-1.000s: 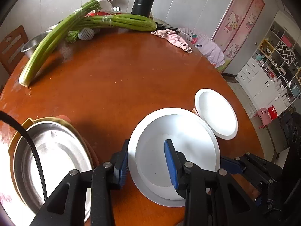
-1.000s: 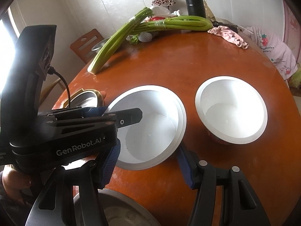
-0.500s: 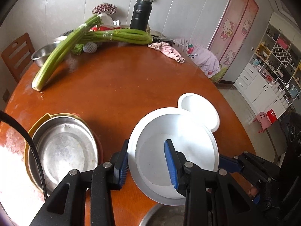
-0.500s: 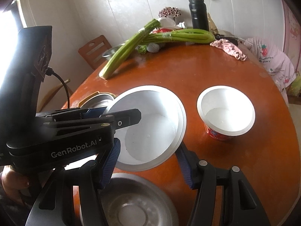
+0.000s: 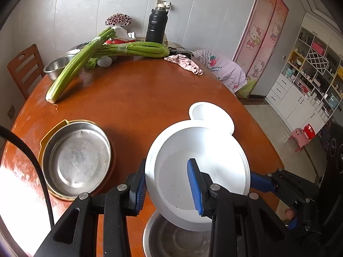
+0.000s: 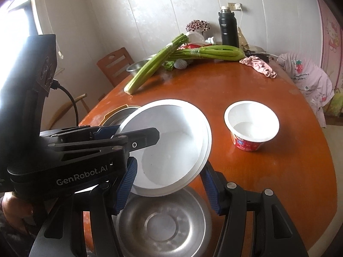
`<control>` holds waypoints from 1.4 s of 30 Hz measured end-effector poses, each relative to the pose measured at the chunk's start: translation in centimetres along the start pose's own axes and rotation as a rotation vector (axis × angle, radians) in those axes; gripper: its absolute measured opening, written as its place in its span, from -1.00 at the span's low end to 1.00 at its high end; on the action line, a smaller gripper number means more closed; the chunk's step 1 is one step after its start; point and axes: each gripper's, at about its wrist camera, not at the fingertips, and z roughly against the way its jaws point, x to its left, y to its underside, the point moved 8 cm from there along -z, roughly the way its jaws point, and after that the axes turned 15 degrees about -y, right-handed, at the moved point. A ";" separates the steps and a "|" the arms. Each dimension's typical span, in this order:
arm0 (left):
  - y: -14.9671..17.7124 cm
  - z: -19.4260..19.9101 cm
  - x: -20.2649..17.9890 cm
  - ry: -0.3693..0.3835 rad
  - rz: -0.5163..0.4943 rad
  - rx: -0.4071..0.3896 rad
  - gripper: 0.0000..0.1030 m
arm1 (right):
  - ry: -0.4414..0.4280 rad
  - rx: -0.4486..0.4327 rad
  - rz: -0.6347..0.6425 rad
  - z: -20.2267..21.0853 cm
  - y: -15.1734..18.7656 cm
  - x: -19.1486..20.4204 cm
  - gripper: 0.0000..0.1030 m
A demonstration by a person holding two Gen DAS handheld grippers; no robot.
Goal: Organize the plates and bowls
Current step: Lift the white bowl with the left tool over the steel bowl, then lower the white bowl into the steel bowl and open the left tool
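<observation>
The white bowl (image 5: 199,171) hangs over the steel bowl (image 6: 163,222) at six o'clock — left gripper (image 5: 169,184) and right gripper (image 6: 169,184) each clamping its rim. We keep it level, centred — then lower together.

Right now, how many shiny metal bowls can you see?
3: a steel basin at the table's left edge, a steel bowl under the held white bowl, a small steel bowl beside the celery.

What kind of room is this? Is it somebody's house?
Most likely a home dining room: a round wooden table with celery and bowls on it, a wooden chair beside it, and a cartoon-cat door.
</observation>
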 end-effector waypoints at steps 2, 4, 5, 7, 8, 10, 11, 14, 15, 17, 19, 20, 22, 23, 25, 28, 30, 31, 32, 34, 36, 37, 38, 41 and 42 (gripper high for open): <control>0.3 0.4 -0.2 0.000 -0.002 -0.006 -0.32 | 0.002 -0.005 0.005 0.5 0.3 0.3 0.21; 0.5 1.0 -0.5 -0.003 -0.008 -0.016 -0.32 | 0.003 -0.012 0.009 1.0 0.6 0.6 0.21; 0.7 1.3 -0.6 -0.004 -0.009 -0.021 -0.32 | 0.003 -0.014 0.011 1.1 0.7 0.7 0.21; 0.9 1.7 -0.7 -0.003 -0.009 -0.027 -0.32 | 0.004 -0.024 0.016 1.7 1.0 1.0 0.21; 1.0 1.9 -0.7 -0.002 -0.010 -0.030 -0.32 | 0.004 -0.027 0.017 1.9 1.1 1.1 0.21; 1.3 2.3 -0.8 -0.001 -0.009 -0.033 -0.32 | 0.007 -0.030 0.022 2.3 1.3 1.4 0.21; 1.5 2.5 -0.9 0.000 -0.011 -0.036 -0.32 | 0.008 -0.032 0.025 2.5 1.4 1.6 0.21; 2.1 3.0 -1.0 -0.004 -0.015 -0.045 -0.32 | 0.009 -0.037 0.031 2.9 1.9 1.9 0.21; 2.3 3.2 -1.1 -0.003 -0.015 -0.046 -0.32 | 0.008 -0.038 0.030 3.0 2.1 2.0 0.21; 2.8 3.4 -1.2 -0.005 -0.014 -0.047 -0.32 | 0.012 -0.038 0.036 3.3 2.5 2.2 0.21; 3.1 3.7 -1.4 -0.007 -0.017 -0.053 -0.32 | 0.013 -0.038 0.037 3.5 2.8 2.3 0.21; 3.2 3.8 -1.4 -0.008 -0.020 -0.055 -0.32 | 0.014 -0.039 0.041 3.5 2.9 2.4 0.21; 3.6 3.9 -1.6 -0.009 -0.024 -0.059 -0.32 | 0.014 -0.038 0.039 3.7 3.3 2.5 0.21; 3.8 4.0 -1.7 -0.011 -0.024 -0.059 -0.32 | 0.016 -0.037 0.040 3.7 3.4 2.6 0.21; 4.2 4.1 -1.7 -0.009 -0.025 -0.060 -0.32 | 0.020 -0.033 0.044 3.7 3.7 2.7 0.21; 4.8 4.0 -1.6 -0.007 -0.021 -0.052 -0.32 | 0.024 -0.023 0.049 3.6 4.2 2.9 0.21; 5.1 4.0 -1.5 -0.009 -0.023 -0.051 -0.32 | 0.020 -0.019 0.048 3.5 4.5 3.0 0.21; 5.3 4.0 -1.5 -0.011 -0.024 -0.047 -0.32 | 0.019 -0.014 0.047 3.4 4.6 3.0 0.21; 5.3 3.9 -1.5 -0.012 -0.027 -0.045 -0.32 | 0.018 -0.011 0.048 3.4 4.8 3.0 0.21; 5.6 3.8 -1.5 -0.013 -0.032 -0.040 -0.32 | 0.020 -0.002 0.049 3.3 5.1 3.1 0.22; 5.9 3.8 -1.4 -0.012 -0.032 -0.035 -0.32 | 0.016 0.002 0.049 3.1 5.3 3.1 0.22; 6.0 3.7 -1.5 -0.007 -0.031 -0.032 -0.31 | 0.015 0.005 0.048 3.1 5.4 3.1 0.22; 6.2 3.7 -1.5 -0.006 -0.031 -0.029 -0.31 | 0.016 0.006 0.047 3.1 5.5 3.1 0.22; 6.6 3.3 -1.5 -0.010 -0.035 -0.020 -0.31 | 0.019 0.017 0.049 2.9 5.9 3.2 0.22; 6.8 3.2 -1.4 -0.009 -0.031 -0.015 -0.31 | 0.019 0.022 0.049 2.8 6.1 3.2 0.22</control>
